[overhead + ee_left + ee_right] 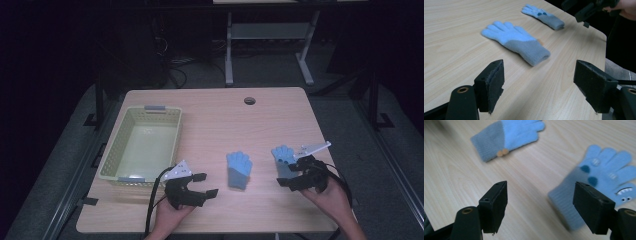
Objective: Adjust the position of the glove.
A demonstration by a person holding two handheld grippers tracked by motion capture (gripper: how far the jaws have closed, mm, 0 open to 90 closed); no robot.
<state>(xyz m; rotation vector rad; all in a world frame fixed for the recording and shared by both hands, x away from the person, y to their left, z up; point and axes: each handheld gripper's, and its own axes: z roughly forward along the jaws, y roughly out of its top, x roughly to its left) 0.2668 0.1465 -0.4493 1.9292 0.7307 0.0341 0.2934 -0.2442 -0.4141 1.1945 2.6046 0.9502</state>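
Note:
Two small blue gloves with grey cuffs lie flat on the wooden table point(215, 120). The plain glove point(238, 170) point(517, 43) point(505, 137) rests near the table's middle front. The second glove point(283, 156) point(543, 17) point(599, 177) has dark dots and a face pattern and lies to the right. My left gripper point(207, 185) point(539, 85) hovers open left of the plain glove, nothing between its jaws. My right gripper point(289, 176) point(540, 202) is open just above the patterned glove's cuff, empty.
A pale green plastic basket point(116, 155) stands empty on the table's left side. A round cable hole point(249, 101) sits near the far edge. Beyond the table are a dark floor and a white desk frame point(270, 35).

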